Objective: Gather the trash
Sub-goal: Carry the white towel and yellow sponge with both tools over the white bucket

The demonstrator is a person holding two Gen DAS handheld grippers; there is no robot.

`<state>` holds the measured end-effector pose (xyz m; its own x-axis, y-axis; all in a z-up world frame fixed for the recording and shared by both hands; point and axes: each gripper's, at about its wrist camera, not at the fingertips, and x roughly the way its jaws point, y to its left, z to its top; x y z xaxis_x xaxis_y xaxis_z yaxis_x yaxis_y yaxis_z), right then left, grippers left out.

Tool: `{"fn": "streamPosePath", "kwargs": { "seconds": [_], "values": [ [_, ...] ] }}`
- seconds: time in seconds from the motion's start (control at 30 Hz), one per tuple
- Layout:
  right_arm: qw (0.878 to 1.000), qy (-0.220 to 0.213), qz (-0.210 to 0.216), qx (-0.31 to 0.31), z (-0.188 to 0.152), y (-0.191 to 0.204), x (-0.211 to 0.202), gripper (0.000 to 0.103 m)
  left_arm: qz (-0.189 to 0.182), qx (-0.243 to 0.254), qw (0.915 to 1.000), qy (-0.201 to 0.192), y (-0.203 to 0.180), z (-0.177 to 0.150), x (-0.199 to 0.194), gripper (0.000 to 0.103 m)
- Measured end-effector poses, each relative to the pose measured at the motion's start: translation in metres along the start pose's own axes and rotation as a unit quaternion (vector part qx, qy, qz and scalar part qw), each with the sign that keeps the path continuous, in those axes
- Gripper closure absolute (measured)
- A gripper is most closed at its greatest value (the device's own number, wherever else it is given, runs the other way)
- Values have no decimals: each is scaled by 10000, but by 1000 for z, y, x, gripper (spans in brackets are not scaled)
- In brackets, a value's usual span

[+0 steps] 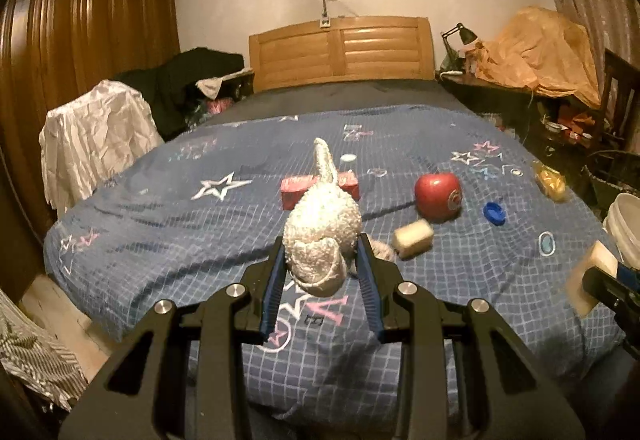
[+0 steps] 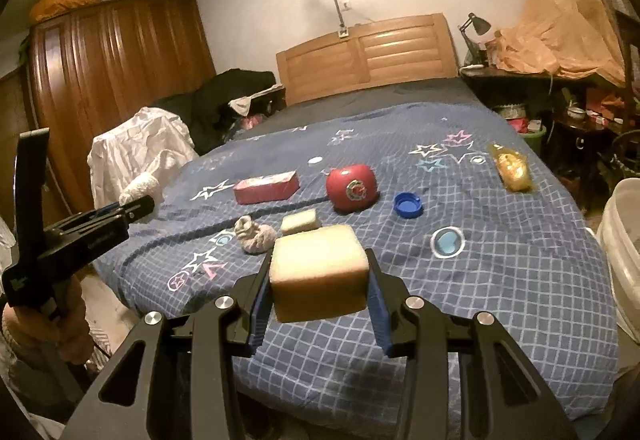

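My left gripper (image 1: 322, 246) is shut on a white knitted sock (image 1: 322, 228) and holds it above the blue star-patterned bed (image 1: 160, 224). My right gripper (image 2: 318, 266) is shut on a yellow sponge (image 2: 318, 272), also above the bed. On the bed lie a second yellow sponge (image 2: 300, 222), a rolled grey sock (image 2: 256, 234), a red box (image 2: 266, 186), a red round tin (image 2: 352, 186), a blue bottle cap (image 2: 408, 205) and a yellow wrapper (image 2: 512, 168). The left gripper with its sock shows at the left of the right wrist view (image 2: 138, 196).
A white bucket (image 2: 624, 252) stands at the bed's right side. A white-draped chair (image 2: 140, 156) and a wooden wardrobe (image 2: 112, 80) are on the left. A cluttered desk with a lamp (image 2: 476, 24) is on the right. The headboard (image 2: 368, 56) is at the far end.
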<state>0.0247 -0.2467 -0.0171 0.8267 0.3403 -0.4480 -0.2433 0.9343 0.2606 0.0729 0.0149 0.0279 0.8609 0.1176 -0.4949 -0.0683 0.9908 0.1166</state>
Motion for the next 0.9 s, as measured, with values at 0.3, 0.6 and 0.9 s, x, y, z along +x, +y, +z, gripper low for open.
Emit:
{"fn": "streamPosePath", "kwargs": {
  "seconds": [0.3, 0.6, 0.9],
  "values": [
    [9986, -383, -304, 189, 13, -26, -29, 60, -245, 255, 9985, -409, -43, 28, -13, 70],
    [9939, -770, -699, 356, 25, -62, -66, 60, -740, 634, 9932, -644, -107, 45, -21, 70],
    [9830, -1092, -1375, 545, 32, -119, -116, 60, -1447, 1048, 9813, -716, -195, 61, -21, 70]
  ]
}}
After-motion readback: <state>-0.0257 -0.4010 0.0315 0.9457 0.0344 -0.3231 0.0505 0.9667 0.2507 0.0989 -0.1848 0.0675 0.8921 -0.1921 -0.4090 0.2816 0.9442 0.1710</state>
